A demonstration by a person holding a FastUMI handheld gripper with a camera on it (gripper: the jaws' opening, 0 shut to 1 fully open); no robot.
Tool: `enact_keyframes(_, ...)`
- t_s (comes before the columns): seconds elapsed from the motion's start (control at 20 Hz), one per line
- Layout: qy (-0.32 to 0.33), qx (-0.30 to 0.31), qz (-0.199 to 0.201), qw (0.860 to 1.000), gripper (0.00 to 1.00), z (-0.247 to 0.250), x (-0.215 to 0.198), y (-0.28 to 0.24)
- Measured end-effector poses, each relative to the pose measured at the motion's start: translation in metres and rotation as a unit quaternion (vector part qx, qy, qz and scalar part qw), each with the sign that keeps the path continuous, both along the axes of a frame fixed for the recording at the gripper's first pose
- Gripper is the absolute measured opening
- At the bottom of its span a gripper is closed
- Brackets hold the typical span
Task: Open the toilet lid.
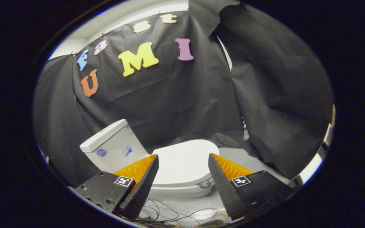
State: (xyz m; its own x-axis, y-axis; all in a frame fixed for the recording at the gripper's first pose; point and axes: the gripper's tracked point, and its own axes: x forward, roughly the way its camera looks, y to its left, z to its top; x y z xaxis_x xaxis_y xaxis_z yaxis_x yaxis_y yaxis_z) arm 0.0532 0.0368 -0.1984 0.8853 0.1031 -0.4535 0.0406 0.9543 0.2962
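On the left stands one white toilet tank (pixel 112 146), a smooth, boxy ceramic shape with a flat cap on top and two small round marks on its front face, too small to make out. It leans in the fisheye view against the draped black cloth wall (pixel 176 95), which is matte and creased, hanging in loose folds and overlapping panels.

To the right of the tank lies the toilet lid (pixel 185 161), one glossy white oval of hard plastic, lying flat and closed over the seat. Below it the rounded rim of the bowl (pixel 182 191) shows as a pale band, with a small oval badge near its front edge. The bowl's inside is covered by the lid, so its contents cannot be seen.

The gripper (pixel 183 171) has two wedge-shaped fingers (pixel 144 180) with ribbed inner faces and serrated edges, each mounted on a blocky textured base that carries one square printed marker. The fingers stand wide apart, holding nothing, and the lid sits just ahead of them and between their tips, not touched by either.

Beneath the fingers, a few thin dark wires (pixel 176 213) loop loosely across the pale floor (pixel 236 155), which continues past the right side of the bowl.
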Motion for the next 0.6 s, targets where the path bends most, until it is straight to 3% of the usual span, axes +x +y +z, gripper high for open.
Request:
enact_keyframes(0.4,0.147,0.084,-0.017,0.985,0.97,-0.097,0.005,-0.001)
enact_keyframes(0.6,0.184,0.109,-0.035,0.976,0.96,-0.137,0.013,-0.008)
